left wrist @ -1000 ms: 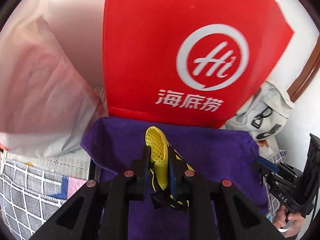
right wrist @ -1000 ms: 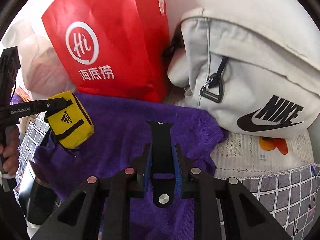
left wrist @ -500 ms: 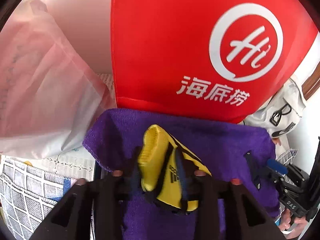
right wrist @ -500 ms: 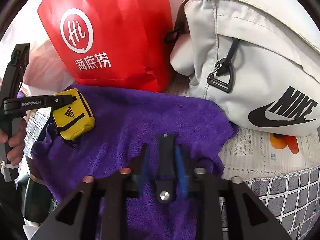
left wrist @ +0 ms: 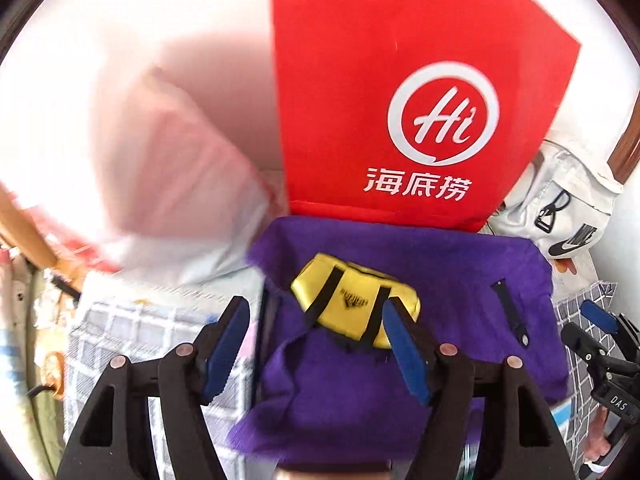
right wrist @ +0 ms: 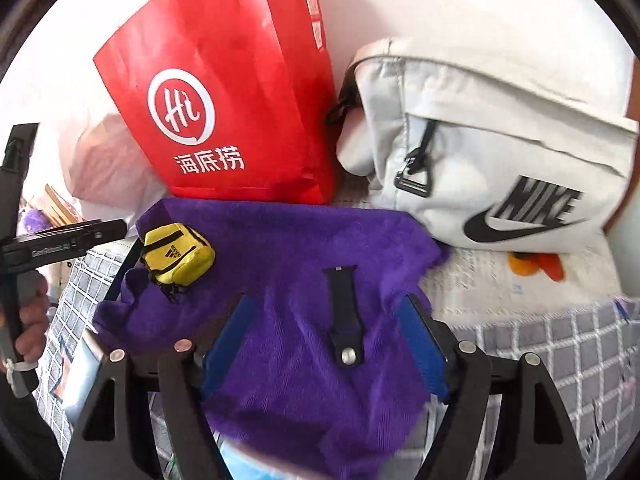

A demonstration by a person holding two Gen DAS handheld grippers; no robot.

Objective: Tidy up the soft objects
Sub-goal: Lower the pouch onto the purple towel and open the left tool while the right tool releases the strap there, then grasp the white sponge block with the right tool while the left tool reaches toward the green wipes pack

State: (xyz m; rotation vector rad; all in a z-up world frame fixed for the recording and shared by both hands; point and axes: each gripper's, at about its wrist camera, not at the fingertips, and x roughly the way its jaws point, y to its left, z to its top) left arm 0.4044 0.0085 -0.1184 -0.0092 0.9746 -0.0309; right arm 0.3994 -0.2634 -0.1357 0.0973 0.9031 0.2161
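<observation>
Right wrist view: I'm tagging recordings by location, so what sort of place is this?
Probably a home, on a bed or cloth-covered table: a grey checked fabric cover, a red paper shopping bag and a white fabric Nike bag against a white wall.

1. Purple towel (right wrist: 288,248): fuzzy cloth spread flat with rumpled edges, filling the lower centre of both views, its far edge against the base of a red paper bag.
2. Yellow pouch (left wrist: 354,300): small padded Adidas bag with black straps and logo, lying on the towel's left part in the right wrist view, centre frame in the left wrist view.
3. Watch strap (right wrist: 344,316): dark band with a metal stud, lying straight and flat on the towel, well apart from the pouch.
</observation>
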